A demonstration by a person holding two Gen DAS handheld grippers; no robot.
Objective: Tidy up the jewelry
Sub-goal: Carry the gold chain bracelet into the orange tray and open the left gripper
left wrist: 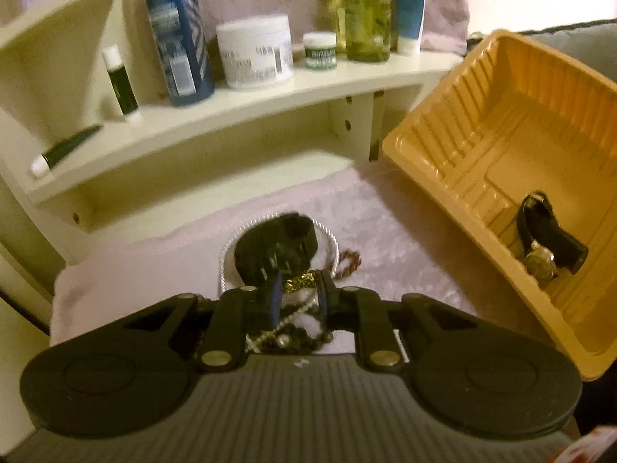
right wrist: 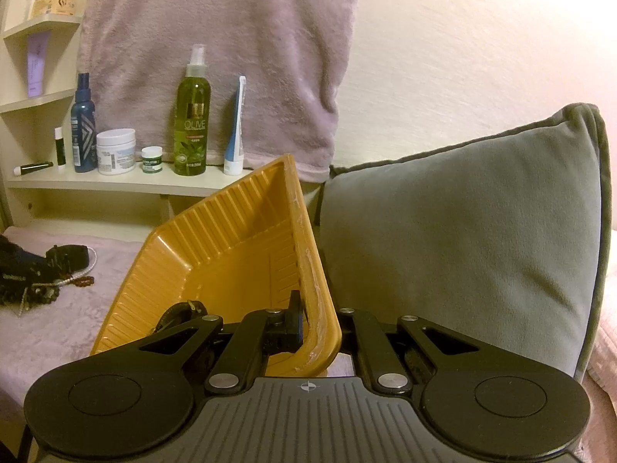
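A yellow plastic tray stands tilted on the pink fluffy cloth, with a black-strap watch lying in it. My right gripper is shut on the tray's near rim and holds it tipped up. My left gripper is shut on a gold chain bracelet over a pile of jewelry: a black watch, a pearl necklace, a brown bead bracelet and dark beads. The pile also shows in the right wrist view.
A cream shelf behind holds a blue bottle, a white jar, a small jar, an olive bottle and tubes. A grey cushion stands right of the tray. A pink towel hangs on the wall.
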